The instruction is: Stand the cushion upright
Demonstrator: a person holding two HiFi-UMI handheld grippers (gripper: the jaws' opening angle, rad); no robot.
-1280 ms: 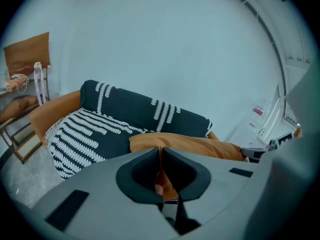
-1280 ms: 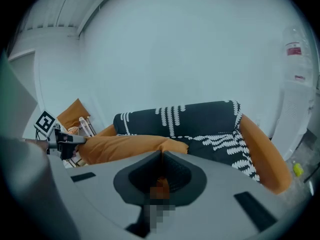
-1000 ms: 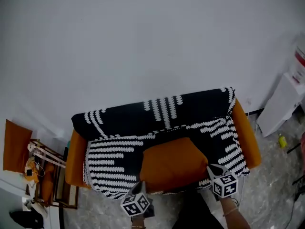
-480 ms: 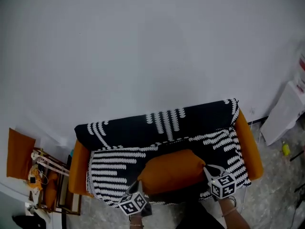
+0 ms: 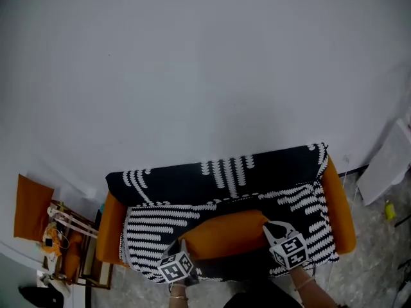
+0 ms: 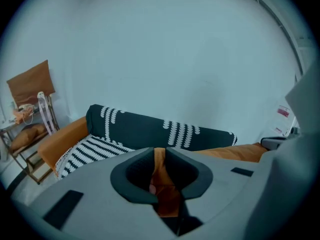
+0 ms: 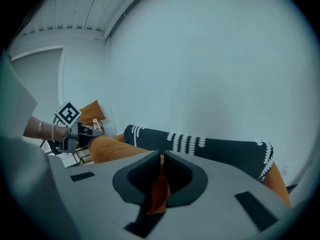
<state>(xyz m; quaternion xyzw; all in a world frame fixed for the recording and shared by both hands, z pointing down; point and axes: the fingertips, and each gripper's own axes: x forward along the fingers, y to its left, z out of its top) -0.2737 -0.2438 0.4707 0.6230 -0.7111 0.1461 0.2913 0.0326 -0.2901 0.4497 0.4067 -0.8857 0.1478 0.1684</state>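
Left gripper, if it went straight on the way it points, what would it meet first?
The orange cushion, caught between the left gripper's opening jaws; past it, probably the sofa's patterned backrest.

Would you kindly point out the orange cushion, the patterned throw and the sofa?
orange cushion [image 5: 225,235], head view, middle of its upper face.
patterned throw [image 5: 186,185], head view, dark part over the backrest.
sofa [image 5: 340,210], head view, bare orange armrest at picture right.

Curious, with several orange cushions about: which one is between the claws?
The cushion on the sofa: its cloth is in the left claw and right claw, both opening. The others sit far left.
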